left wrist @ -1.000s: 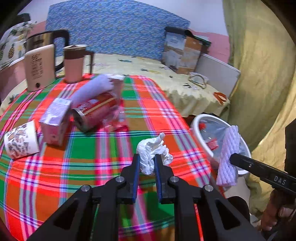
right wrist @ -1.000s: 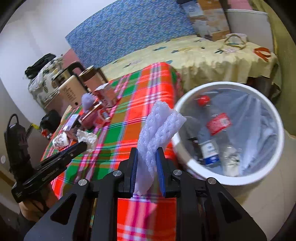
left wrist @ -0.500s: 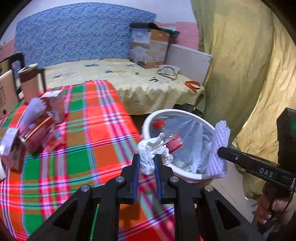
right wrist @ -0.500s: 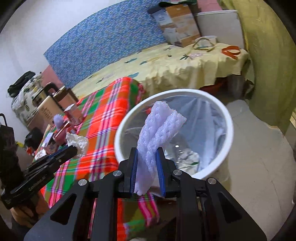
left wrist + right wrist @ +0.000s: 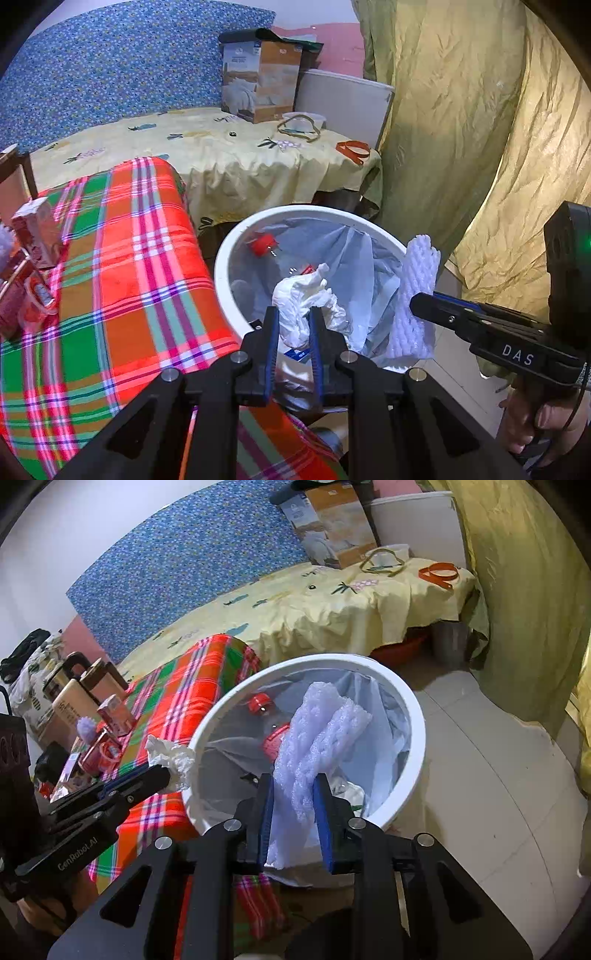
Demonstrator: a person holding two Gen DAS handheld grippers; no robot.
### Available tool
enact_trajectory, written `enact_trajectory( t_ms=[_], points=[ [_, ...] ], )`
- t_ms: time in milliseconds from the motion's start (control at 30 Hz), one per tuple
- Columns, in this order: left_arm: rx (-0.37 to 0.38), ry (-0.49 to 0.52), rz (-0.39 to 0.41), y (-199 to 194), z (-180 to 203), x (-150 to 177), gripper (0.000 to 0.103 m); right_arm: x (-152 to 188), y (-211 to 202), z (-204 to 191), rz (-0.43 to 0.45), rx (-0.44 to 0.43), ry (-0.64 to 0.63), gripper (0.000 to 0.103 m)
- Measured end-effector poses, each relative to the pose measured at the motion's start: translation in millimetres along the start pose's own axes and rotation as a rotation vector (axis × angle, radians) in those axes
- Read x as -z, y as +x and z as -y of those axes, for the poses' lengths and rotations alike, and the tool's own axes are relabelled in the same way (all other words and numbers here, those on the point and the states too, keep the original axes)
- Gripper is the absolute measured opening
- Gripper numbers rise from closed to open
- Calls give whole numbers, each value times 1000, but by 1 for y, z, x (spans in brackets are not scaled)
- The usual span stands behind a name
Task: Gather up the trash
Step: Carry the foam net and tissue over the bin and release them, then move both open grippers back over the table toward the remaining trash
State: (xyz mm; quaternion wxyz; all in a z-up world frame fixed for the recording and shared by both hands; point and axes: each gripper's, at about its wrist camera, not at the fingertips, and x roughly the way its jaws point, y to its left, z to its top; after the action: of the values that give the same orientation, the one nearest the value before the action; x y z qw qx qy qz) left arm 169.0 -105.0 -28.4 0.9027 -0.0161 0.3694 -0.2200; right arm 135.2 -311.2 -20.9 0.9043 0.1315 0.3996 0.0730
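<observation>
My left gripper point(image 5: 291, 325) is shut on a crumpled white tissue point(image 5: 303, 299) and holds it over the near rim of the white trash bin point(image 5: 236, 236). My right gripper point(image 5: 293, 794) is shut on a white foam net sleeve point(image 5: 317, 734) and holds it above the bin's point(image 5: 413, 709) opening. The bin has a clear liner and holds a red-capped bottle point(image 5: 260, 703) and other trash. Each gripper shows in the other's view, the right one point(image 5: 417, 302) at the bin's right rim, the left one point(image 5: 166, 771) at its left rim.
A table with a red-green plaid cloth point(image 5: 122, 258) stands left of the bin, with a can, cartons point(image 5: 37, 232) and kettles point(image 5: 74, 698) on it. A yellow-covered bed point(image 5: 221, 155) lies behind, with a cardboard box point(image 5: 258, 74). A yellow curtain point(image 5: 461, 129) hangs at the right.
Both grippers swung right from the table to the bin. The tissue and the foam sleeve now hang over the bin opening, still held.
</observation>
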Motion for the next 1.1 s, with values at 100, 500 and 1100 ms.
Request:
enact_trajectory(
  t_ms=[100, 500, 1100],
  points=[
    [8, -6, -13, 7, 2, -1, 19, 0, 3, 5, -10, 2, 10, 28],
    [33, -21, -10, 5, 2, 0, 41, 0, 0, 6, -5, 2, 12, 47],
    [-13, -84, 58, -47, -20, 24, 41, 9, -22, -30, 69, -80, -96, 47]
  ],
)
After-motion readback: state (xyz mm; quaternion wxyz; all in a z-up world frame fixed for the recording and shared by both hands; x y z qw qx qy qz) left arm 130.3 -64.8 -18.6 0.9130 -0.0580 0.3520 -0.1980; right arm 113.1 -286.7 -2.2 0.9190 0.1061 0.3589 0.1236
